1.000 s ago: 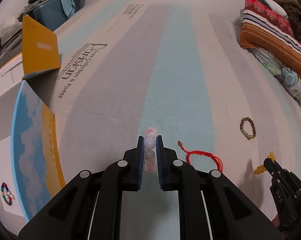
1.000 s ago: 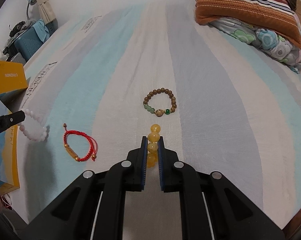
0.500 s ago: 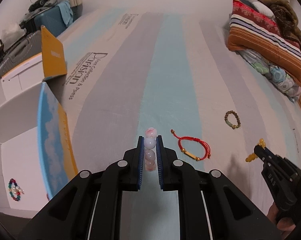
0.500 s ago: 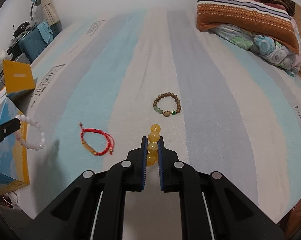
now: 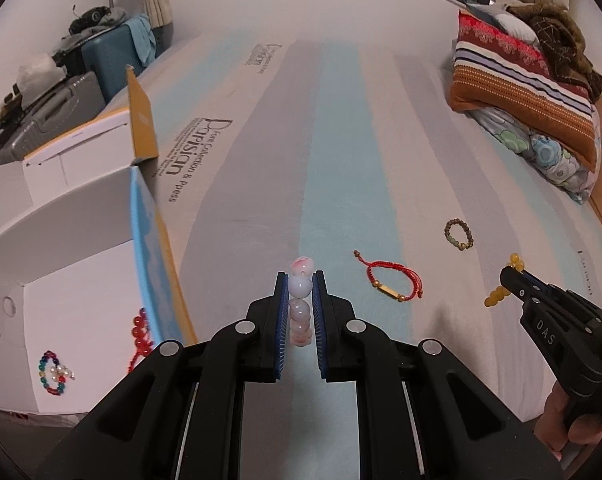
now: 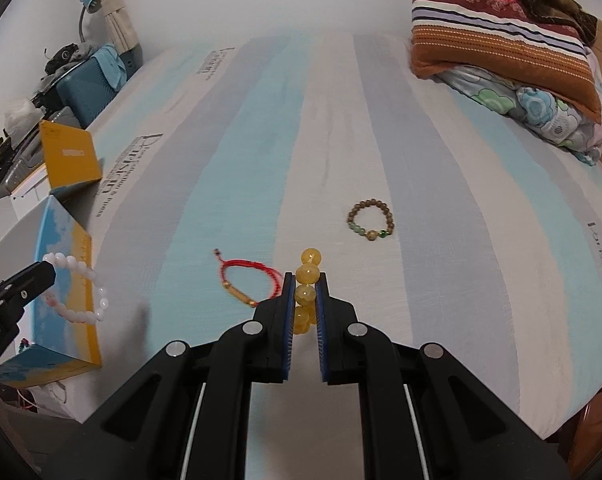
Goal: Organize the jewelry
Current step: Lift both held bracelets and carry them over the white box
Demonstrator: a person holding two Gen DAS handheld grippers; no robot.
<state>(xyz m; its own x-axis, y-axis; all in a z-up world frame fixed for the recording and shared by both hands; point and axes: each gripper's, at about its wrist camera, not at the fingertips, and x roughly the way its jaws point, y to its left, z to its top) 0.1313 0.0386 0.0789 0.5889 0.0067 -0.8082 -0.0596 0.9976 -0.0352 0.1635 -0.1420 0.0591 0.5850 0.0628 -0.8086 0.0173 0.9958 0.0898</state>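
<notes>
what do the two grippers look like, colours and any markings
Both are matte black plastic with angular, cut-out arms and round silver screw heads. The left gripper and right gripper each have two flat fingers lined with ribbed blue pads. Seen from the left wrist view, the right gripper's side carries white "DAS" lettering. No cables show; a bare hand grips it.

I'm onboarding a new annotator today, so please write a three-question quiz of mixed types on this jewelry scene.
1. True or false: the left tongs hold a yellow bracelet.
2. How many bracelets lie loose on the bedsheet?
3. The multicolored bracelet lies: A) on the pillow, B) in the white box, C) in the right tongs.

Key: 1. False, a pale pink bracelet. 2. Two: red cord bracelet, brown bead bracelet. 3. B.
</notes>
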